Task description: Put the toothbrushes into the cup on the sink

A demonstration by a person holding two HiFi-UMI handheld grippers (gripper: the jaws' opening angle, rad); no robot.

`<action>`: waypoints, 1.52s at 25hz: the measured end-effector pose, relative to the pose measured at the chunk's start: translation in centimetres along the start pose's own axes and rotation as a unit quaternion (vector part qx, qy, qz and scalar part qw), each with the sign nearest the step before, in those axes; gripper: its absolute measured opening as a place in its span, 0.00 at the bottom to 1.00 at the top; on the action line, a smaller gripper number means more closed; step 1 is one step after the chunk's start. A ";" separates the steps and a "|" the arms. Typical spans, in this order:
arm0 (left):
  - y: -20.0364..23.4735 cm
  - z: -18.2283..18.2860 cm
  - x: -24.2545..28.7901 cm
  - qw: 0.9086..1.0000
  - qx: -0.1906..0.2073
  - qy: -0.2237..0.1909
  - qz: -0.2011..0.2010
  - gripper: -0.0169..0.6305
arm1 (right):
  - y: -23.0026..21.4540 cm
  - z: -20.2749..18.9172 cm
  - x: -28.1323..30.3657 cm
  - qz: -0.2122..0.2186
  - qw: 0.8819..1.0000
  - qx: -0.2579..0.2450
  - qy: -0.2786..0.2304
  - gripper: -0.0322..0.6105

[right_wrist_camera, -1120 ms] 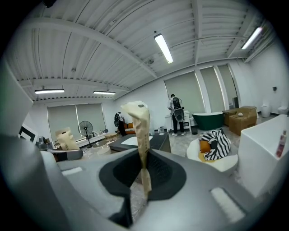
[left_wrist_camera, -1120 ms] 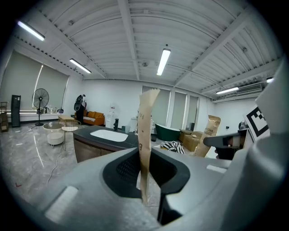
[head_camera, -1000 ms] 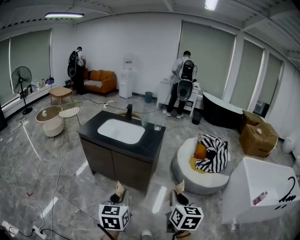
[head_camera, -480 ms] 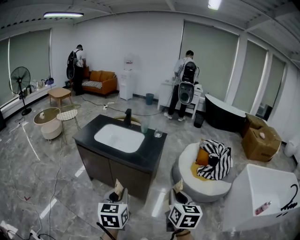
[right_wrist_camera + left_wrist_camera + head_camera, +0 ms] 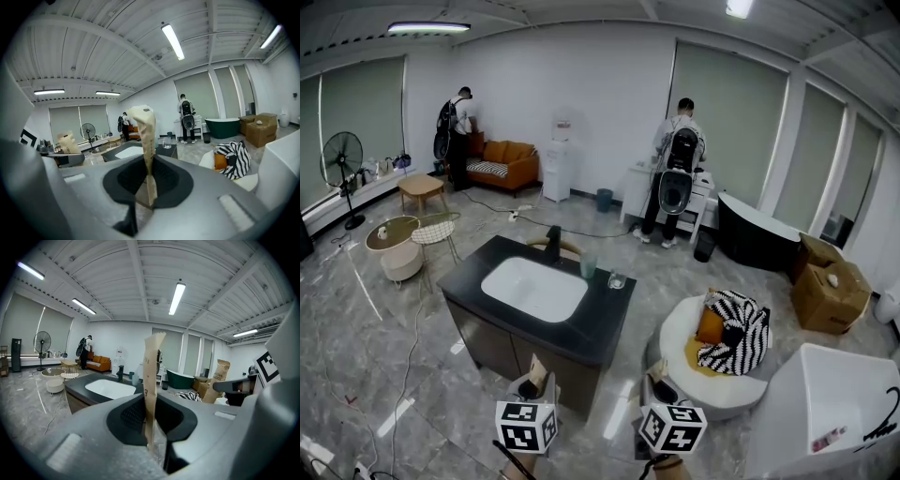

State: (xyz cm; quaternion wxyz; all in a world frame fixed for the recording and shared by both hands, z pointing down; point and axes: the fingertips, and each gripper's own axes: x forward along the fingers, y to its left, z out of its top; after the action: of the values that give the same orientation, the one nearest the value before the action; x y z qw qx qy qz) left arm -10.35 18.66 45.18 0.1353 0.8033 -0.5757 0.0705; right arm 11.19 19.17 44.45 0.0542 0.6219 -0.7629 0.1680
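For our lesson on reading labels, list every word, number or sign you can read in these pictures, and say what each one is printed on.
No text reads clearly.
Brown paper packet in the left gripper: dark print, too blurred to read.
Second packet in the right gripper: small dark mark near its top, unreadable.
Marker cubes: black-and-white square patterns, no letters.
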 end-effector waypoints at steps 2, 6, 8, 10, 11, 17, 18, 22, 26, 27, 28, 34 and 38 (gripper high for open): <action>0.1 0.3 1.6 1.000 0.000 0.002 0.003 0.08 | -0.8 0.5 1.4 0.003 1.000 0.001 0.001 0.10; 0.0 0.6 4.7 1.000 0.002 0.008 0.006 0.08 | -2.4 1.1 4.2 0.010 1.000 0.004 0.005 0.10; -0.2 0.8 6.0 1.000 0.003 0.011 0.008 0.08 | -3.3 1.3 5.3 0.014 1.000 0.006 0.008 0.10; -0.5 0.9 7.1 1.000 0.004 0.015 0.009 0.08 | -4.0 1.5 6.3 0.017 1.000 0.009 0.010 0.10; -0.6 0.9 7.6 1.000 0.005 0.016 0.010 0.08 | -4.4 1.6 6.7 0.018 1.000 0.011 0.010 0.11; -0.6 0.9 9.6 0.999 0.006 0.029 0.015 0.08 | -5.8 1.9 8.5 0.019 1.000 0.020 0.015 0.10; -0.7 0.8 10.0 0.999 0.006 0.031 0.013 0.08 | -6.2 1.9 8.7 0.018 0.999 0.021 0.017 0.10; -1.0 0.6 11.8 0.999 0.006 0.034 0.006 0.08 | -7.0 1.5 9.7 0.015 0.999 0.022 0.023 0.10; -0.3 1.0 13.8 1.000 0.005 0.031 -0.001 0.08 | -7.4 1.6 11.1 0.007 0.999 0.022 0.024 0.10; -0.1 1.5 14.3 1.000 0.005 0.028 -0.004 0.08 | -7.4 1.8 11.6 0.006 0.999 0.021 0.023 0.10; 0.1 1.9 14.9 1.000 0.004 0.024 -0.006 0.08 | -7.4 2.1 12.1 0.005 1.000 0.020 0.022 0.10; 2.3 4.2 19.1 1.000 -0.009 0.008 -0.015 0.08 | -7.5 4.4 15.4 -0.006 1.000 0.004 0.015 0.10; 4.0 6.4 21.9 1.000 -0.011 -0.004 -0.026 0.08 | -8.1 6.5 18.5 -0.023 1.000 -0.003 0.007 0.10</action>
State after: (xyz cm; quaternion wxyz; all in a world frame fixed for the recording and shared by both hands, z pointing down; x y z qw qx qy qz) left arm -7.19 -4.27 45.55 0.1435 0.8167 -0.5560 0.0575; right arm 15.79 -1.55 45.25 0.0653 0.6377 -0.7486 0.1691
